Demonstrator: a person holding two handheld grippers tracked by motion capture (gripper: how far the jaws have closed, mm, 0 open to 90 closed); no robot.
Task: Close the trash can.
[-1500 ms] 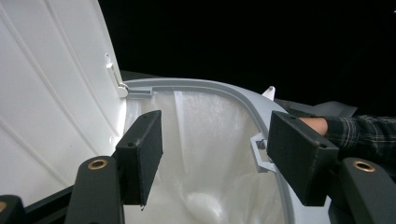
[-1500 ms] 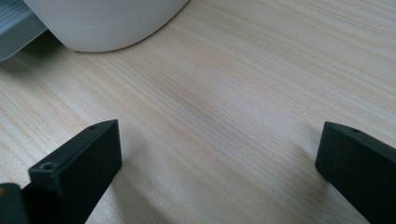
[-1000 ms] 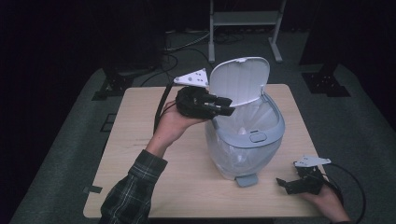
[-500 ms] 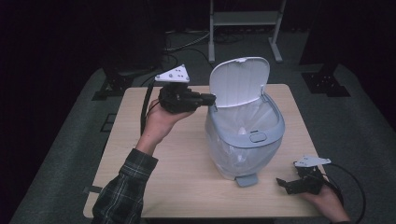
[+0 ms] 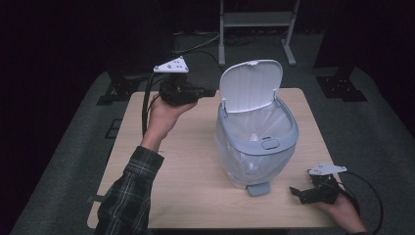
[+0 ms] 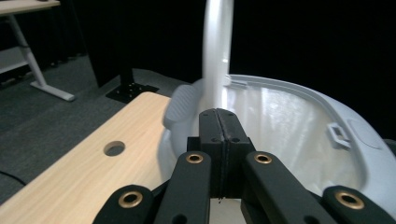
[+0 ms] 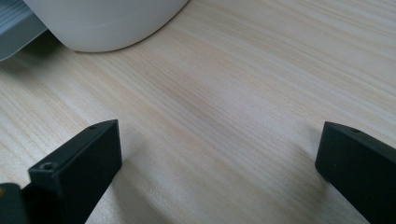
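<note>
A grey pedal bin point(image 5: 235, 156) with a clear liner stands on the right half of the wooden table point(image 5: 186, 186), its white lid point(image 5: 250, 85) raised upright. My left gripper point(image 5: 211, 91) hovers left of the lid and apart from it, held up in a hand. In the left gripper view its jaws are pressed together, empty, with the left gripper point(image 6: 223, 116) pointing at the bin's rim point(image 6: 299, 93) and the lid's edge point(image 6: 217, 42). My right gripper point(image 5: 294, 192) rests low by the table's front right corner, beside the bin's pedal point(image 5: 258, 188). Seen from its own camera, the right gripper point(image 7: 222, 137) is wide open over bare wood, with the bin's base point(image 7: 102, 23) beyond.
A round cable hole point(image 6: 114, 148) is cut in the tabletop near its back edge. A white desk frame point(image 5: 254, 19) stands behind the table, and black stand feet point(image 5: 342, 88) sit on the dark carpet. Cables trail from both grippers.
My left gripper has drawn back from the bin's lid, moving left and toward the back of the table. The lid stays up. The right gripper has not moved.
</note>
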